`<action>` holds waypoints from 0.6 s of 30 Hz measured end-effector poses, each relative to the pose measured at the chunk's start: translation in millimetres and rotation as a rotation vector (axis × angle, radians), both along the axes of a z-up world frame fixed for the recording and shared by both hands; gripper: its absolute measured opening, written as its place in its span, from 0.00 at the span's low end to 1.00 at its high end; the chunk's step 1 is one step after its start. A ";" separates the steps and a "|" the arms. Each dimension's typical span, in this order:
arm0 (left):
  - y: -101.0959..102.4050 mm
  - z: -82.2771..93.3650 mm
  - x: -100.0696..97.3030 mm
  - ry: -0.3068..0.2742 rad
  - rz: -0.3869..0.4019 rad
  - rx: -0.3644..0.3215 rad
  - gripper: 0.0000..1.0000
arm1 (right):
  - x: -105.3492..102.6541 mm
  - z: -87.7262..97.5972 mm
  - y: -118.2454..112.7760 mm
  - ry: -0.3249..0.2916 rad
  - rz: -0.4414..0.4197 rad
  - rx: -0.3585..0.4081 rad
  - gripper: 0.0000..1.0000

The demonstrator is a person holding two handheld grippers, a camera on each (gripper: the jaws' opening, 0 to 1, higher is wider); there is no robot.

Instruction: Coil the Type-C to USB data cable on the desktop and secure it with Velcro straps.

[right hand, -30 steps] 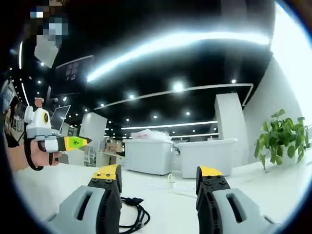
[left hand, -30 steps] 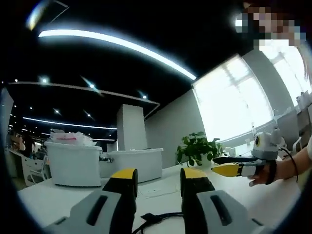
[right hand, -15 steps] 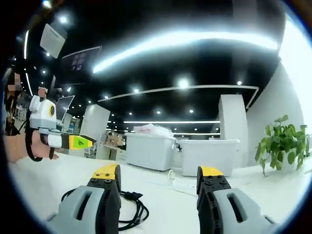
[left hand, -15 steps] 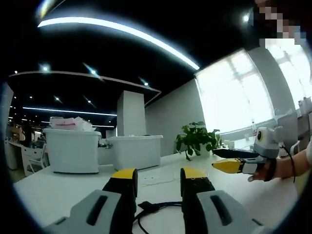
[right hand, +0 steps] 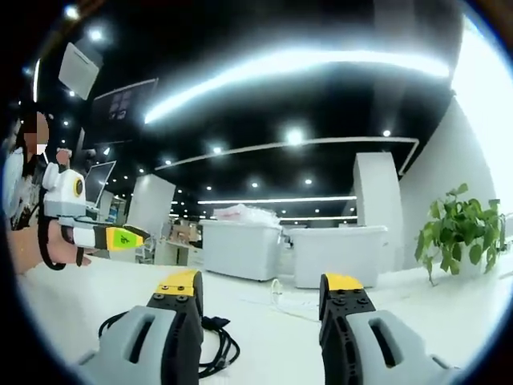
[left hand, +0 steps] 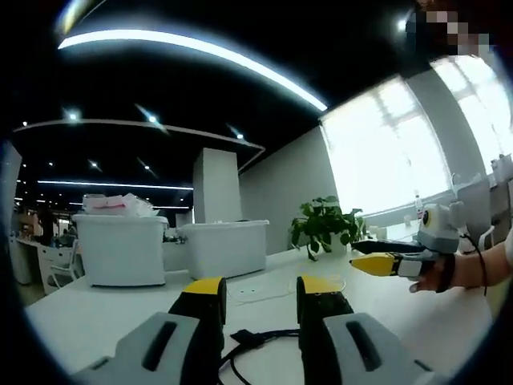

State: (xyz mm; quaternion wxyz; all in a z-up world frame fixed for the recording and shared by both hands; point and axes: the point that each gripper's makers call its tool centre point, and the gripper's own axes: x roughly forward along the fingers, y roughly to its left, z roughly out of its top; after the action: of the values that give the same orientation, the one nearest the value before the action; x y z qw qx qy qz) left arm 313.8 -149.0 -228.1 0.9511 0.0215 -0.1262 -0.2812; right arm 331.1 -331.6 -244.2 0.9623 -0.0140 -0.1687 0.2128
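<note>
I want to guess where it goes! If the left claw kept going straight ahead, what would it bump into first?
Probably the black cable lying on the white desk between the open left claw's jaws. Past it stand white bins, though depth is hard to judge.

- A big office room with a dark black ceiling.
- A long bright strip light curves across the ceiling, and small round lights shine like dots.
- A wide bright window fills the wall on one side, with lots of daylight coming in.
- A tall white square pillar stands in the middle of the room.
- A smooth white table top stretches out in front.
- Two white plastic boxes sit side by side on the table.
- A leafy green plant stands near the boxes.
- A thin white cord lies on the table by the boxes.
</note>
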 end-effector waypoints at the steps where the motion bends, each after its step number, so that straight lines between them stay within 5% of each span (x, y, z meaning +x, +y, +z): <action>1: -0.2 0.2 -0.3 -0.001 0.000 0.000 0.37 | -0.1 0.0 0.1 -0.002 -0.002 -0.006 0.53; 18: -9.8 -11.3 0.1 0.038 -0.024 0.026 0.37 | 0.7 -0.5 -4.8 -0.003 -0.021 -0.002 0.54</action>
State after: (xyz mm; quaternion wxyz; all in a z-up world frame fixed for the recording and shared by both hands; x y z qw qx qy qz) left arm 313.9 -158.8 -239.3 0.9495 0.0270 -0.1047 -0.2946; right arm 331.9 -336.5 -244.8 0.9642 -0.0170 -0.1697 0.2030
